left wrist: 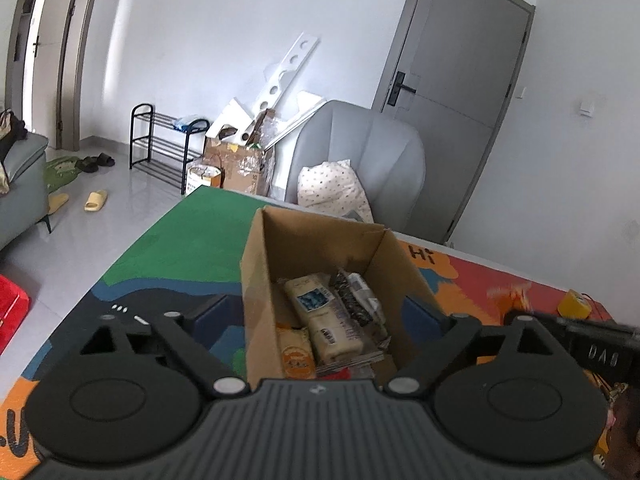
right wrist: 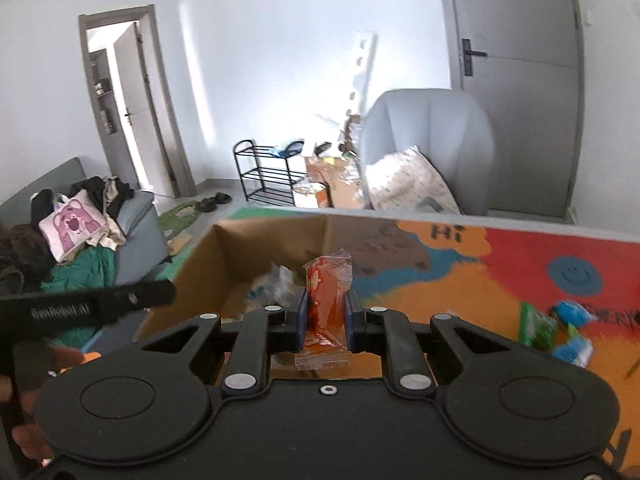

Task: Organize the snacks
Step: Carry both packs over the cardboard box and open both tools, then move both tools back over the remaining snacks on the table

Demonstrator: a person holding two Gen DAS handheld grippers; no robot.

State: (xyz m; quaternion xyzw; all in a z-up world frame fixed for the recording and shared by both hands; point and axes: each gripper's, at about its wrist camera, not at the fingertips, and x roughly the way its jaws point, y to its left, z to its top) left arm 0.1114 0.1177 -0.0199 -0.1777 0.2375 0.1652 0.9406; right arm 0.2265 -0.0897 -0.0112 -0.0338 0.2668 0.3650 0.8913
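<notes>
The left wrist view looks down into the open cardboard box [left wrist: 316, 280], which stands on a colourful play mat [left wrist: 192, 240], and shows what the other view barely resolves: several wrapped snacks lying flat on the box floor, among them a pale packet with a blue label [left wrist: 316, 300], a yellow-orange packet [left wrist: 296, 354] and a dark patterned one [left wrist: 354, 300]. The left gripper [left wrist: 316, 316] has its jaws spread wide, one finger on each side of the box, holding nothing. At the far right edge of this view the right gripper [left wrist: 592, 344] appears only as a dark blurred bar, with a yellow object [left wrist: 574, 304] behind it on the mat.

The right wrist view alone shows the right gripper's grasp: its blue-padded fingers [right wrist: 352, 320] are clamped on an orange-red snack packet [right wrist: 326, 300], held upright over the near edge of the box [right wrist: 224, 264]. The box contents here are a motion-blurred smear. On the mat to the right lie a green packet [right wrist: 536, 324] and a blue packet [right wrist: 572, 344], both blurred and hard to read. The left gripper [right wrist: 92, 308] crosses the left of this view as a dark bar; the person's hand on it is mostly cut off at the frame edge
</notes>
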